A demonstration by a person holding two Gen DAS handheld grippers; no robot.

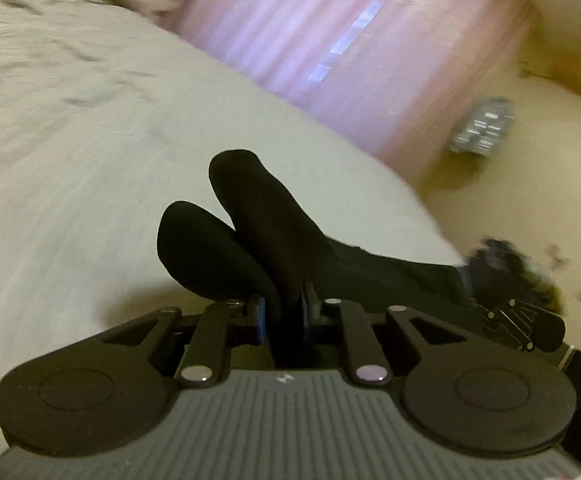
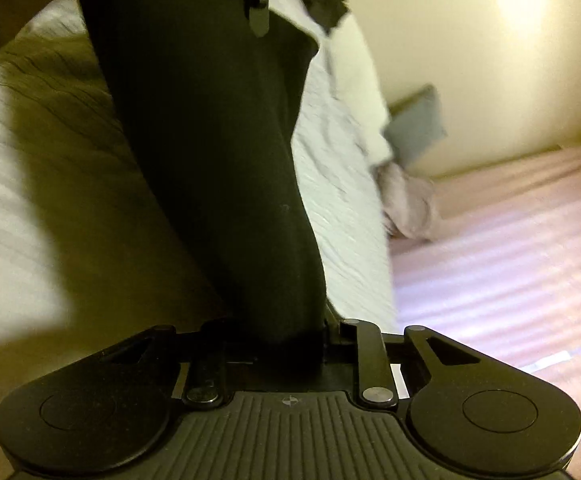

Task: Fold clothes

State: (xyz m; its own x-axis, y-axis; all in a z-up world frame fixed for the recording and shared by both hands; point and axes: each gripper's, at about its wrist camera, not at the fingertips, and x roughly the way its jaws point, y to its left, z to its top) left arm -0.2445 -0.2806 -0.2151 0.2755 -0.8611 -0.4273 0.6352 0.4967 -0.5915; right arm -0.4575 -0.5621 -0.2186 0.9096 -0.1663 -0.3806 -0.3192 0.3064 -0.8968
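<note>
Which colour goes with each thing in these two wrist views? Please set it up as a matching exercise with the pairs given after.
Things:
1. garment
2. bed cover
3. curtain
4. cushion

Colours:
A. pink
B. grey-blue
C. black
D. off-white

Pairs: 1-C, 2-D, 3-A, 4-B

left gripper (image 1: 284, 312): black linkage arms, silver rivets, round black discs, grey ribbed body with small logo | right gripper (image 2: 290, 344): same build noted
</note>
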